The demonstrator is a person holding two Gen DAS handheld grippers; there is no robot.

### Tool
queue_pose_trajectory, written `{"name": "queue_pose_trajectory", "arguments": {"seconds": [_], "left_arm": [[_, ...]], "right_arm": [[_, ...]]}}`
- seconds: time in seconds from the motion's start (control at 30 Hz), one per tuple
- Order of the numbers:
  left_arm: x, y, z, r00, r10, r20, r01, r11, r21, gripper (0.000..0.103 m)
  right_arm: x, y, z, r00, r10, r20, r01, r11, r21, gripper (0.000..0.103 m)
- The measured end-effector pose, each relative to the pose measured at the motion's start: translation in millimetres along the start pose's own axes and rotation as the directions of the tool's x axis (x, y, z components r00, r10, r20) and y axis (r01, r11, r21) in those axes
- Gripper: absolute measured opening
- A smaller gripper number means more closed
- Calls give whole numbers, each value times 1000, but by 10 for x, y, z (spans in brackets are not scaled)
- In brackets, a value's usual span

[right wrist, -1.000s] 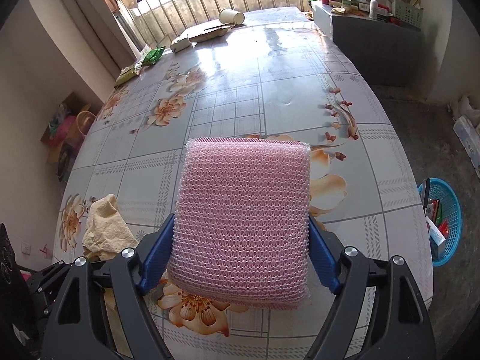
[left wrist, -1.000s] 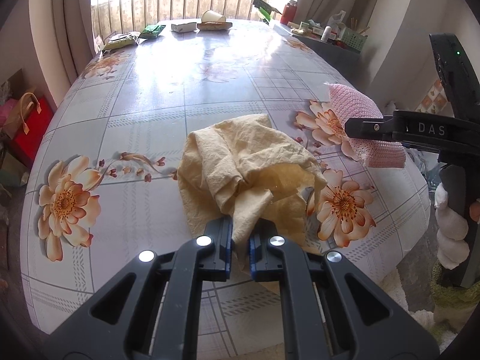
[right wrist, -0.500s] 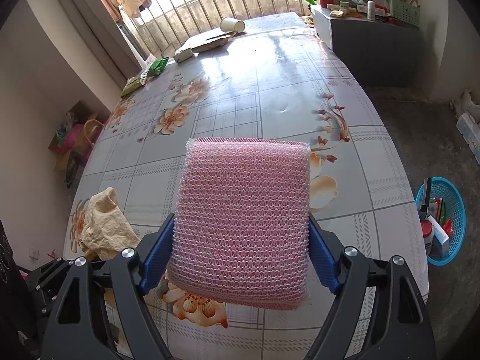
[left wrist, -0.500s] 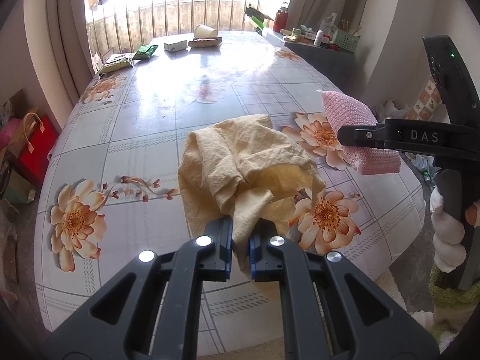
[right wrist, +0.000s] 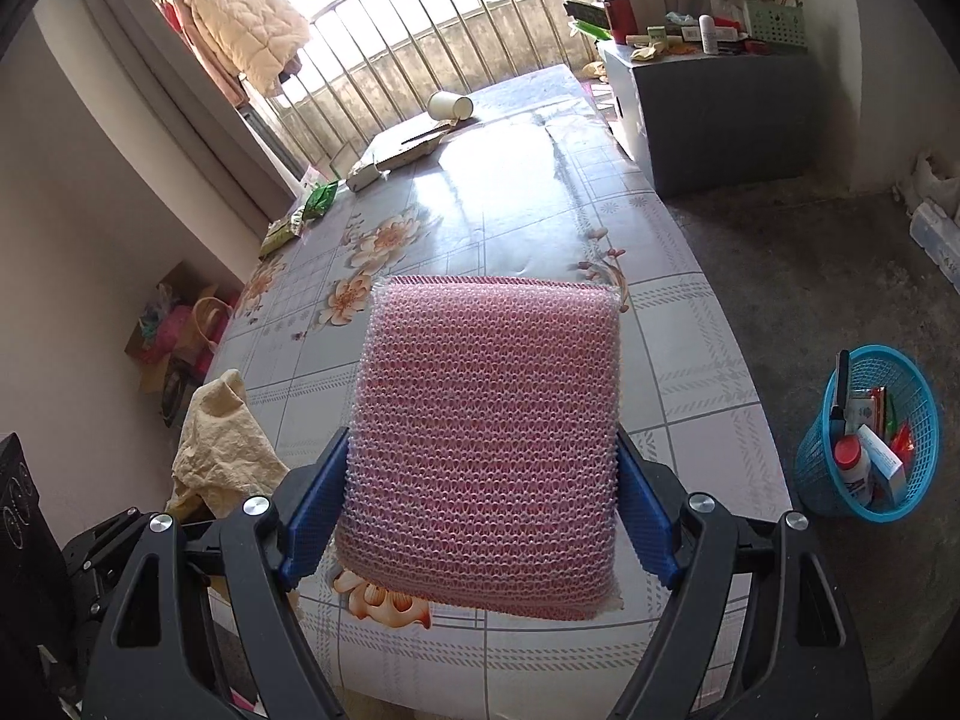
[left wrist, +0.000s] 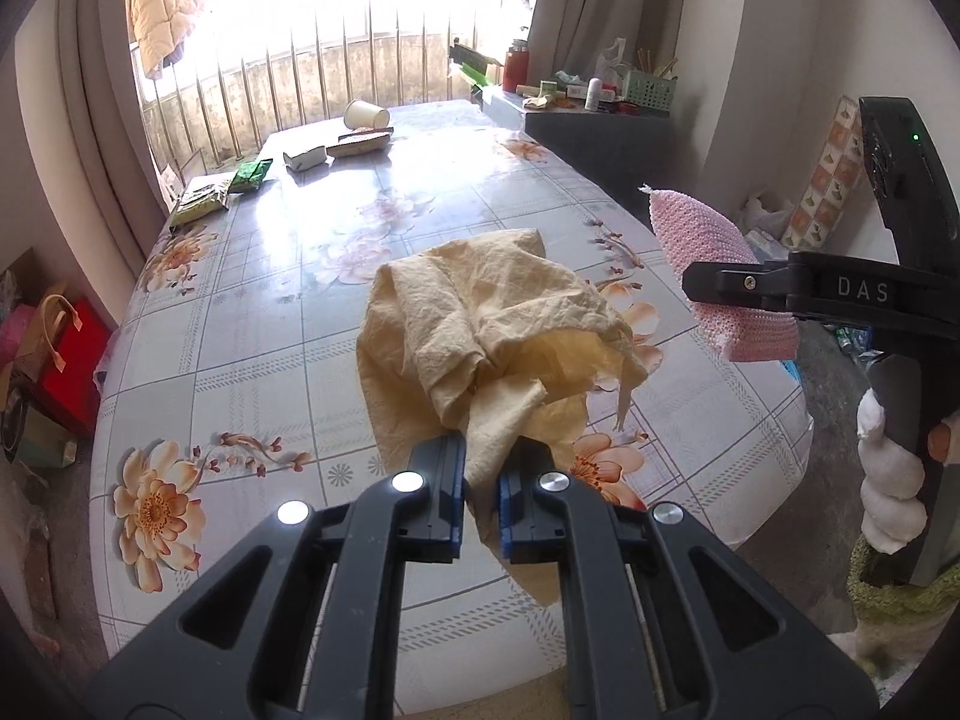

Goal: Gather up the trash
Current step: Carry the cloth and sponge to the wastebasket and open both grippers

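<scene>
A crumpled yellow cloth (left wrist: pixel 480 336) is pinched tight in the left tool (left wrist: pixel 480 501), held up above the floral tabletop (left wrist: pixel 258 312). A pink mesh sponge (right wrist: pixel 492 450) is clamped between the spread jaws of the right tool (right wrist: pixel 480 516), also off the tabletop. A blue basket (right wrist: pixel 867 432) of trash is seen on the floor to the right.

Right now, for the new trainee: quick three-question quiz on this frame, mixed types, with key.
1. True or false: the left gripper is shut on the yellow cloth.
2. What does the right gripper hold? A) paper cup B) pink mesh sponge C) green packet
3. Fill in: the blue basket stands on the ____, to the right of the table.

Key: 1 true. 2 B, the pink mesh sponge. 3 floor.
</scene>
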State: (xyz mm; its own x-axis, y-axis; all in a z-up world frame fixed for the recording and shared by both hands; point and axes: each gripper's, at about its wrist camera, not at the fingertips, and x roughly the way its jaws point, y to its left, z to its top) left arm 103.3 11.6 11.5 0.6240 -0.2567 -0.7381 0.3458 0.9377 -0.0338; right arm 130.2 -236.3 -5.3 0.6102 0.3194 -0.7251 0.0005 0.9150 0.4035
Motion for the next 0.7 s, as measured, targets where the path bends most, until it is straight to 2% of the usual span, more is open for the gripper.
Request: {"name": "queue_pose_trajectory", "arguments": {"seconds": [0.13,0.23,0.33,0.43,0.57,0.63,0.7], "left_arm": [[-39,-294,297,997,-66,50,63,996,57,7],[-25,-593,526,986,-148,71,140,984,108,7],[72,-978,724,972,-230,56,218,962,166,7],[223,-1439,879,951,-308,13,298,929,218,7],[548,-2128,981,905,-412,-104,424,871,249,7],[796,-2472,988,872,-453,-188,488,837,246,7],[1084,-2804,984,844,-468,-263,527,816,237,7]], "right_arm": [[-469,-495,-27,995,-46,93,37,995,97,79],[-850,-963,-139,979,-129,155,98,977,191,79],[-1181,-1483,-320,958,-219,184,158,941,300,79],[-1393,-1996,-520,943,-277,182,183,892,412,79],[-1478,-2605,-776,945,-281,165,153,829,538,79],[-1423,-2888,-870,957,-242,159,104,799,592,79],[-1270,-3145,-902,970,-189,151,50,767,640,79]]}}
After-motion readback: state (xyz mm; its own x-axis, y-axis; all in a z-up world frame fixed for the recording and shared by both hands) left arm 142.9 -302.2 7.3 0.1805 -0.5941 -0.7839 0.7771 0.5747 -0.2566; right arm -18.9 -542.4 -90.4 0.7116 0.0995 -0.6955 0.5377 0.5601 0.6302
